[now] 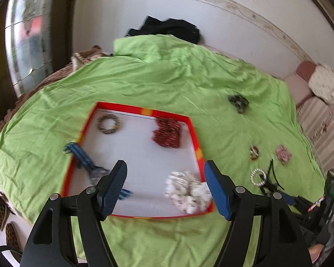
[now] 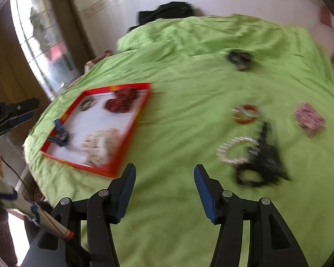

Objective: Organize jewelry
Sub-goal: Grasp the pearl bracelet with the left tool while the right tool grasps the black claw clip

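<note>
I see the red-rimmed tray (image 1: 194,138) on the green bedsheet (image 1: 167,84), holding a white scrunchie (image 1: 188,191), a dark red one (image 1: 167,133), a beaded ring (image 1: 108,124) and a blue piece (image 1: 80,155). More pieces lie loose to its right: a pearl ring (image 2: 233,151), black clips (image 2: 262,162). My left gripper (image 1: 165,171) hangs spread above the tray, empty; my right gripper (image 2: 164,175) is spread over bare sheet.

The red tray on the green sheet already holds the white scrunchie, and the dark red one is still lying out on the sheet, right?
Not quite. The dark red scrunchie lies inside the red tray too, near its far edge, as the left wrist view shows. The white scrunchie is indeed in the tray.
</note>
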A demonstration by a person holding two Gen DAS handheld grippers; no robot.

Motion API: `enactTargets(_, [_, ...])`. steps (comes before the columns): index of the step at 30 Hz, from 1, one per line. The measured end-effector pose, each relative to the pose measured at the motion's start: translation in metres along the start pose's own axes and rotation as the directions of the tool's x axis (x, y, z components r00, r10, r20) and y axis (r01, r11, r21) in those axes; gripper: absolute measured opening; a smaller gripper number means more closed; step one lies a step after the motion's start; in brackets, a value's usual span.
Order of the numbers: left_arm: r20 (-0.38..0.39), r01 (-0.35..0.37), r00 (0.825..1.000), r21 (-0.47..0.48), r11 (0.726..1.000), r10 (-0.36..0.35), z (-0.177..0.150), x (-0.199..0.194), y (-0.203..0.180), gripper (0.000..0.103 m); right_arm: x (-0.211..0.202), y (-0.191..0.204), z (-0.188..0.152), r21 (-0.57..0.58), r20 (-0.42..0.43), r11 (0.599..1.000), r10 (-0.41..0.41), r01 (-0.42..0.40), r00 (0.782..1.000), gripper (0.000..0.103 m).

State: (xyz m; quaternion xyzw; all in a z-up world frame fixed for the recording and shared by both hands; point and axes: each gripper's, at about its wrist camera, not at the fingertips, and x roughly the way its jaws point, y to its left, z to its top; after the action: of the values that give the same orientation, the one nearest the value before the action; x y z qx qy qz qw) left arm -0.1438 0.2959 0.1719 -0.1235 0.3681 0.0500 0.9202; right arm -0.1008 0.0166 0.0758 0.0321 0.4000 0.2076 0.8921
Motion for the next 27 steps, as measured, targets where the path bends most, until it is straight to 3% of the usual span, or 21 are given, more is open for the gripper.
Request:
enactTargets(6, [-0.059, 0.061, 0.997, 0.081, 0.995, -0.056, -0.008, 0.023, -0.057, 0.071, -0.028, -0.093, -0.022, 0.157, 0.008, 0.982, -0.11, 0.107, 0.994, 0.059])
enactTargets(12, [-0.147, 0.134, 0.983, 0.162, 0.978, -0.11, -0.023, 0.06, -0.116, 0.071, -0.044, -0.159, -0.045, 0.307, -0.003, 0.942, -0.143, 0.137, 0.99, 0.059])
enactTargets(18, [-0.246, 0.21, 0.958, 0.249, 0.945, -0.148, -0.045, 0.105, -0.175, 0.069, -0.04, -0.172, -0.052, 0.327, 0.003, 0.938, -0.118, 0.11, 0.993, 0.059])
enactTargets(22, [-0.306, 0.246, 0.938, 0.267, 0.932, -0.16, -0.051, 0.142, -0.202, 0.047, -0.032, -0.164, -0.045, 0.289, 0.015, 0.955, -0.074, 0.066, 0.997, 0.059])
enactTargets(27, [-0.385, 0.288, 0.905, 0.247, 0.925, -0.179, -0.053, 0.185, -0.221, 0.041, -0.023, -0.145, -0.028, 0.201, 0.03, 0.979, -0.048, 0.041, 0.998, 0.059])
